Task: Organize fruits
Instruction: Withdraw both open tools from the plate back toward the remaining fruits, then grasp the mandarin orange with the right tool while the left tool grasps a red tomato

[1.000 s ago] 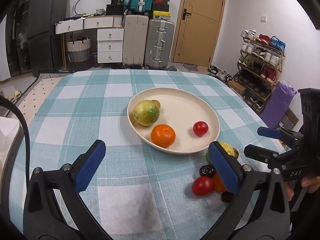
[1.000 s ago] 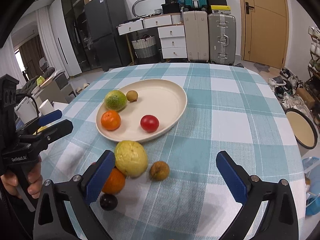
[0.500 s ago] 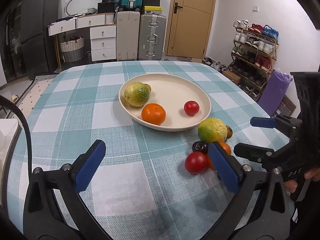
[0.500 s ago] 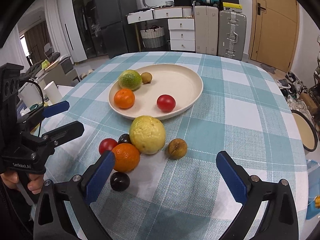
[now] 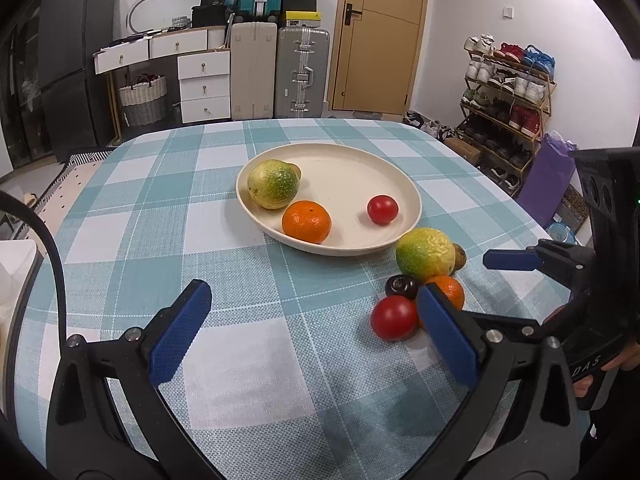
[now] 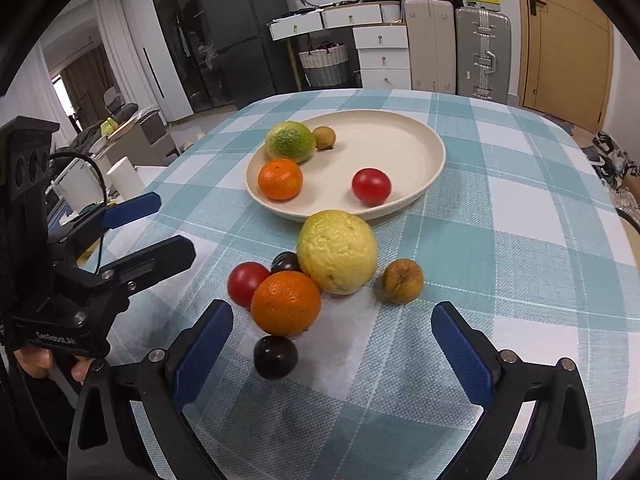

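A cream plate [image 6: 416,136] [image 5: 352,168] on the checked tablecloth holds a green-yellow citrus [image 6: 290,141], an orange [image 6: 280,179], a red tomato [image 6: 371,186] and a small brown fruit [image 6: 324,137]. In front of the plate lies a loose cluster: a big yellow citrus [image 6: 338,251], an orange [image 6: 286,303], a red tomato [image 6: 245,282], two dark plums [image 6: 276,356] [image 6: 285,262] and a brown fruit [image 6: 402,281]. My right gripper [image 6: 332,356] stands open just before the cluster, empty. My left gripper [image 5: 314,338] is open and empty, its right finger beside the cluster's tomato [image 5: 394,317].
A person's hand [image 6: 36,360] holds the left gripper at the left edge of the right wrist view. Beyond the table stand drawers [image 5: 204,80], suitcases [image 5: 302,72], a door and a shoe rack [image 5: 508,92]. A white cup [image 6: 126,176] sits left of the table.
Both grippers have drawn back toward me and tilted down, so the plate and cluster sit farther ahead and more fruit shows. Nothing was gripped; the fruit has not moved.
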The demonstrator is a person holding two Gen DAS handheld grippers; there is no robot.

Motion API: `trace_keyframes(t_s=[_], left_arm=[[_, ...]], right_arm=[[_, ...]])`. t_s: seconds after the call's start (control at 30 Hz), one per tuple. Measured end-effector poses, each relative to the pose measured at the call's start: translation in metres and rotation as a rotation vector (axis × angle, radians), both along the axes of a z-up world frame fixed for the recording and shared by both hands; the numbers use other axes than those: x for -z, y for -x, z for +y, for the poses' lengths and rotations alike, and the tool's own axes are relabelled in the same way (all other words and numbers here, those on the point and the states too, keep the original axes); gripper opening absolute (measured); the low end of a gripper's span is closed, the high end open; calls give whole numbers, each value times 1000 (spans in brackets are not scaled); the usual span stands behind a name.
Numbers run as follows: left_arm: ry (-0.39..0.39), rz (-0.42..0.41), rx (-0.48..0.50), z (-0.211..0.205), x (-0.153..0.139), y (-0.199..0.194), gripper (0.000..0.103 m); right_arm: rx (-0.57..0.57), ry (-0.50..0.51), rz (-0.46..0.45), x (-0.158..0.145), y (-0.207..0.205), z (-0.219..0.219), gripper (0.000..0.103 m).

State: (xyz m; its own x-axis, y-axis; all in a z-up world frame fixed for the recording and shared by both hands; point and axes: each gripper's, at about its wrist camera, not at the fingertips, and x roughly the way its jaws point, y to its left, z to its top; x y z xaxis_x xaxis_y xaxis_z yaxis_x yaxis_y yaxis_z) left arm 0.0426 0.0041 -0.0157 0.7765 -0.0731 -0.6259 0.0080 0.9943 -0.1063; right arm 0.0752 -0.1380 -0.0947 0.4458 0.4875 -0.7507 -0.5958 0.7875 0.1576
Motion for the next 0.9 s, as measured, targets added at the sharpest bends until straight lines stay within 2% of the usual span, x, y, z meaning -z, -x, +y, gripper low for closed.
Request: trace_keyframes(t_s=[0.07,0.13,0.33,0.47,0.57,0.73,0.87,0.9], left_arm=[[-3,1,-6,0,0,0,102],[0,4,-8,1,1,-1,102],[14,2,-10,5,0,-1,102],[15,6,-15,5,1,-1,102],[18,8,-18,6,2,-2,102],[21,12,-17,6,4,-3,102],[20,16,-13,5,5,-3,102],[21,16,-12,5,5,-4,102]], right_arm=[[-14,-10,9,1,1,2,95],[-26,-14,18,3,2,5,85],[-56,-25,49,8,3,10,75],[-52,-30,55,9,2,11,71],[-61,-40,68,11,1,12,62],[-67,-60,74,12,2,14,59],[-71,-45,59,12,4,17,53],[-69,-42,55,13,5,18,48]])
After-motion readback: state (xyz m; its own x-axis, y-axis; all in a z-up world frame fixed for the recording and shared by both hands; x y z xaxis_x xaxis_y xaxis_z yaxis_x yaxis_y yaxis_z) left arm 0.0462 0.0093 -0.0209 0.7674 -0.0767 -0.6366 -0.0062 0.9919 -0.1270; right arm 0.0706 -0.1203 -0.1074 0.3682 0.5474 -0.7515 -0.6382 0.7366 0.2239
